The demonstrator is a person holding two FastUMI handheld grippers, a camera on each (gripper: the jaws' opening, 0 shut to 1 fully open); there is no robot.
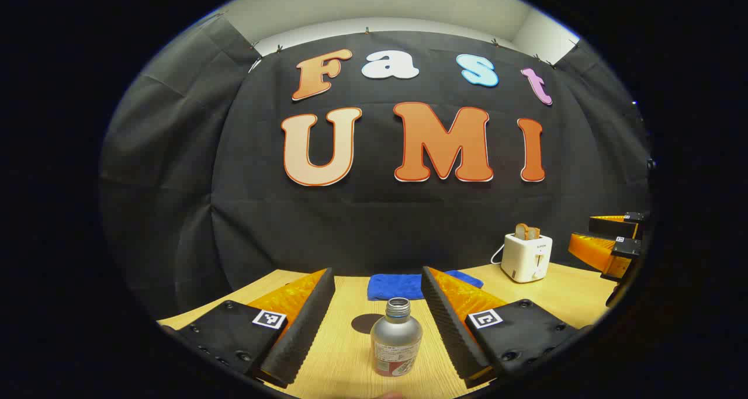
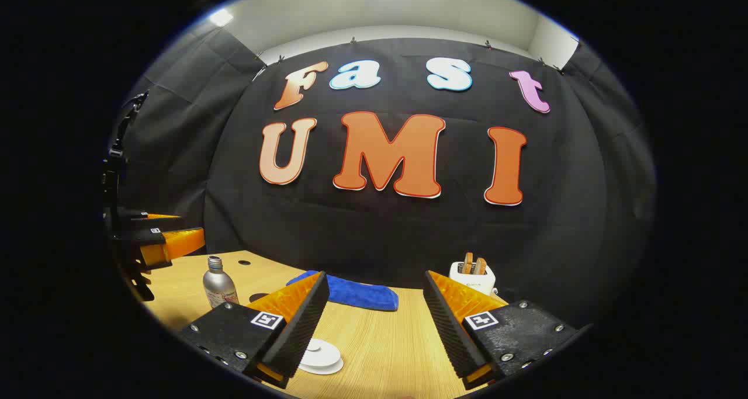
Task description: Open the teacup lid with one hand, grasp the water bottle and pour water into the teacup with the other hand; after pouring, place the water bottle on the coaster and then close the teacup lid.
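water bottle (image 1: 397,340) upright, uncapped, on the wooden table (image 1: 345,358), between the left gripper (image 1: 374,323) fingers, untouched | left gripper spread wide | behind bottle: blue cloth (image 1: 409,285); toaster (image 1: 526,256) farther right | right gripper (image 2: 374,323) released above white teacup lid (image 2: 320,355)

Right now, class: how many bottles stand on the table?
1. The bottle stands uncapped between the left gripper's open fingers, in front of the blue cloth. Others could be hidden out of frame.
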